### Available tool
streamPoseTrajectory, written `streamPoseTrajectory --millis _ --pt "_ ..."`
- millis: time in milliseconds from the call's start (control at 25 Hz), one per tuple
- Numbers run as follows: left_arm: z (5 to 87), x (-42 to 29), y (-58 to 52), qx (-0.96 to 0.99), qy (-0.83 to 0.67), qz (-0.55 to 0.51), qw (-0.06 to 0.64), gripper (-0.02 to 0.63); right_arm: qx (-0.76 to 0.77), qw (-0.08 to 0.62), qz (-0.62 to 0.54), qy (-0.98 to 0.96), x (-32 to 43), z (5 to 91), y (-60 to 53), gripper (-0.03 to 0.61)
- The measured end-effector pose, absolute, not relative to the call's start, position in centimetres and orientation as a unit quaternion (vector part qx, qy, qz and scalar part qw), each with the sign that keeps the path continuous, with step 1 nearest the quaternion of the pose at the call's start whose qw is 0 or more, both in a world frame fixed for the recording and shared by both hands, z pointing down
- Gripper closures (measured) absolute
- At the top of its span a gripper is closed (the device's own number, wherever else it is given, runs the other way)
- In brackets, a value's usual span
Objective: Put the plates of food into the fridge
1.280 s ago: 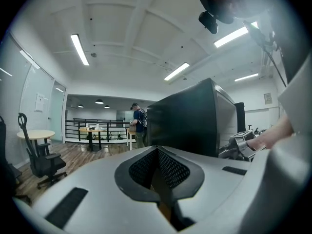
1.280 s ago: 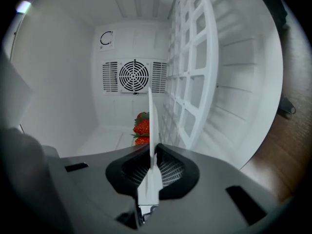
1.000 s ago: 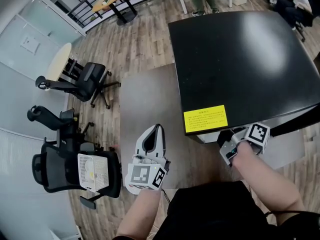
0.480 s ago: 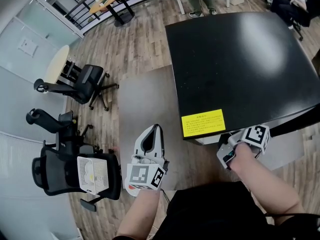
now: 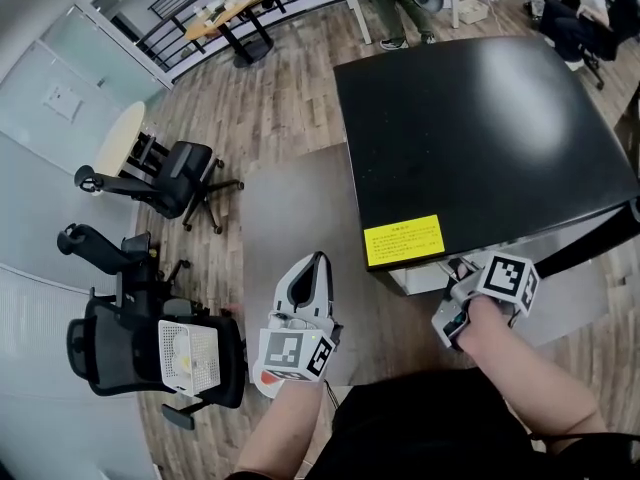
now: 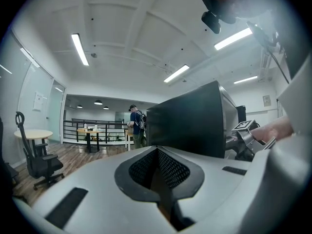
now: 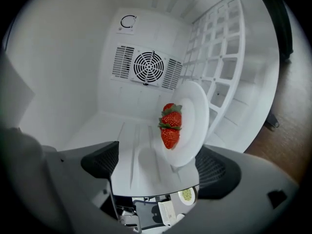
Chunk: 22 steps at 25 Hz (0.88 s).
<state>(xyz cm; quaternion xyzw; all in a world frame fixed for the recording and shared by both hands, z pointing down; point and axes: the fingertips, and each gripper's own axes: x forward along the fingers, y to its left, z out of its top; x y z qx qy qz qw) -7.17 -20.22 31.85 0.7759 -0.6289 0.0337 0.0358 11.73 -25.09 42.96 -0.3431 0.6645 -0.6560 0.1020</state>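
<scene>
Inside the fridge, the strawberry plate sits delivered, loose between right tongs that have just been opening; left tongs together, empty.

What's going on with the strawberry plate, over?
Left tool shut, empty. Right tool just opened wide, plate edge between its jaws, not pinched. Strawberries on it, down inside fridge. Nothing seen blocking.

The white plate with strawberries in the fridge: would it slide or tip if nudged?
Probably slides easily: the plate looks smooth and glossy, on a smooth fridge shelf. It seems rigid, maybe breakable. The strawberries lie loose, so a quick push could roll them off.
</scene>
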Motion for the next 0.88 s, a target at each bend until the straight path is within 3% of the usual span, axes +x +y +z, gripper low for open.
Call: streamPoseTrajectory --millis 880 --pt "30.9 -8.0 -14.4 0.757 -0.651 0.048 0.021 0.609 -0.354 0.115 -0.581 0.724 14.6 48.3 -19.6 0.112"
